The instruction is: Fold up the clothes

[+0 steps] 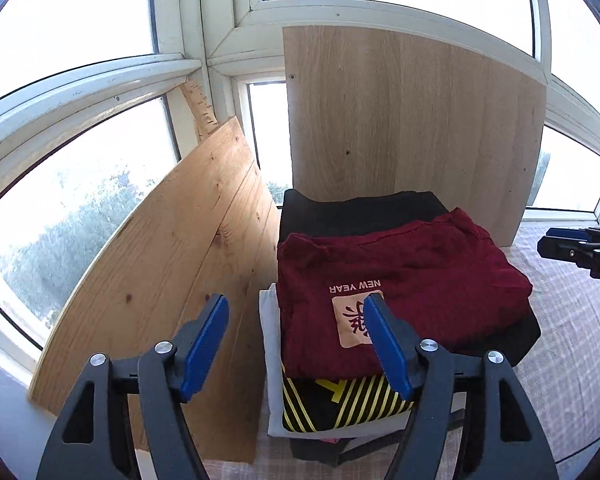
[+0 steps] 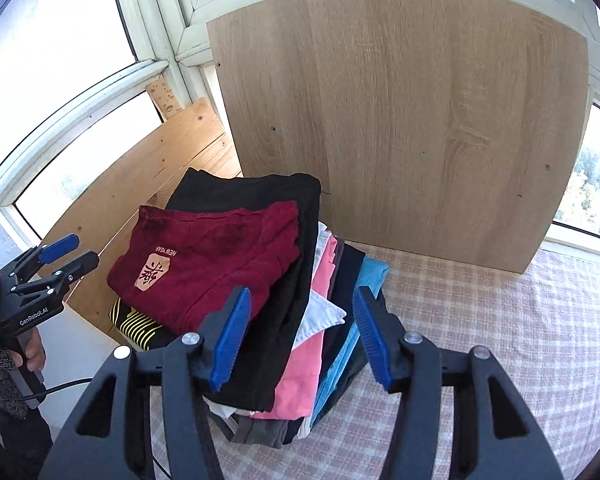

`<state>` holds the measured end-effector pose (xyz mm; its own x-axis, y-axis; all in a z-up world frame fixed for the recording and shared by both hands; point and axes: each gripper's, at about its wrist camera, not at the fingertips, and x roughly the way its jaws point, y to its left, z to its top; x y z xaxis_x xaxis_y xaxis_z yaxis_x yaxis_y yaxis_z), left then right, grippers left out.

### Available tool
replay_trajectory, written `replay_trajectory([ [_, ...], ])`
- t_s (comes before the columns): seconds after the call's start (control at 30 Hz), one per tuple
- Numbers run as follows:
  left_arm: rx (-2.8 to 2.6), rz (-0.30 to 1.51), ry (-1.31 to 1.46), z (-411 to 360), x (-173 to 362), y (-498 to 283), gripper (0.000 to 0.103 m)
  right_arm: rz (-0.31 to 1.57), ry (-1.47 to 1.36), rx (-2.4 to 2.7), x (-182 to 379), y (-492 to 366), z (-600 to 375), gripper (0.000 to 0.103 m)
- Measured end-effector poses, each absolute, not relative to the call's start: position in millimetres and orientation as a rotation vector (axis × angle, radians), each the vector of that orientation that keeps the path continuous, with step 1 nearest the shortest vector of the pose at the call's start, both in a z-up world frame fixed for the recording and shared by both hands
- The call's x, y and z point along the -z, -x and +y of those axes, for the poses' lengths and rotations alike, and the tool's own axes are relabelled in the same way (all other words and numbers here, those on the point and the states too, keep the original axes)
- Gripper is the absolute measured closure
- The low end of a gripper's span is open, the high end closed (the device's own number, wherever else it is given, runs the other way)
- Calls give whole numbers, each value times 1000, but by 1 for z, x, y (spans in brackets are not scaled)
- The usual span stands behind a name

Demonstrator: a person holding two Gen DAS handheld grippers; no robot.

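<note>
A stack of folded clothes stands on the table, topped by a maroon shirt (image 1: pixel 412 272) (image 2: pixel 212 268) with a "NEW YEAR" print. Under it lie a black garment (image 2: pixel 256 196), a black piece with yellow stripes (image 1: pixel 340 404), and pink (image 2: pixel 300 376), white and blue (image 2: pixel 370 276) layers. My left gripper (image 1: pixel 296 344) is open just before the stack's near left corner, with nothing between its fingers; it also appears as the left gripper (image 2: pixel 70 254) in the right wrist view. My right gripper (image 2: pixel 302 320) hovers open over the stack's right side and holds nothing.
A pale oak board (image 2: pixel 400 120) leans upright behind the stack, and a pine board (image 1: pixel 160 260) leans against the window on the left. A pink checked cloth (image 2: pixel 500 320) covers the table to the right. A hand (image 2: pixel 32 352) grips the left tool's handle.
</note>
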<state>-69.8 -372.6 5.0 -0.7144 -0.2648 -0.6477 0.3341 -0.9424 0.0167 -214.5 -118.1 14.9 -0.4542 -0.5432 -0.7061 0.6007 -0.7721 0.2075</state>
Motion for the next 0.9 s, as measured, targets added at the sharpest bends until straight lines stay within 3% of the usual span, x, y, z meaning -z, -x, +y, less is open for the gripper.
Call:
replay_trajectory([
  [0.17,2659,276,-937,-346,2,21,33,54,-1022,2217,-1,159,-81,50],
  [0.23,2684,275,-951,-326,4,8,26,85,-1001,2240,5,134,-73,50],
  [0.5,2751,210,-1062,-258,21,-13,26,188,-1061,2341,19,85,-62,47],
  [0.67,2666,111,-1035,-247,21,-27,26,135,-1093,2383,22,72,-43,47],
  [0.9,2613,205,-973,-241,6,-54,26,125,-1106,2400,23,55,-7,47],
])
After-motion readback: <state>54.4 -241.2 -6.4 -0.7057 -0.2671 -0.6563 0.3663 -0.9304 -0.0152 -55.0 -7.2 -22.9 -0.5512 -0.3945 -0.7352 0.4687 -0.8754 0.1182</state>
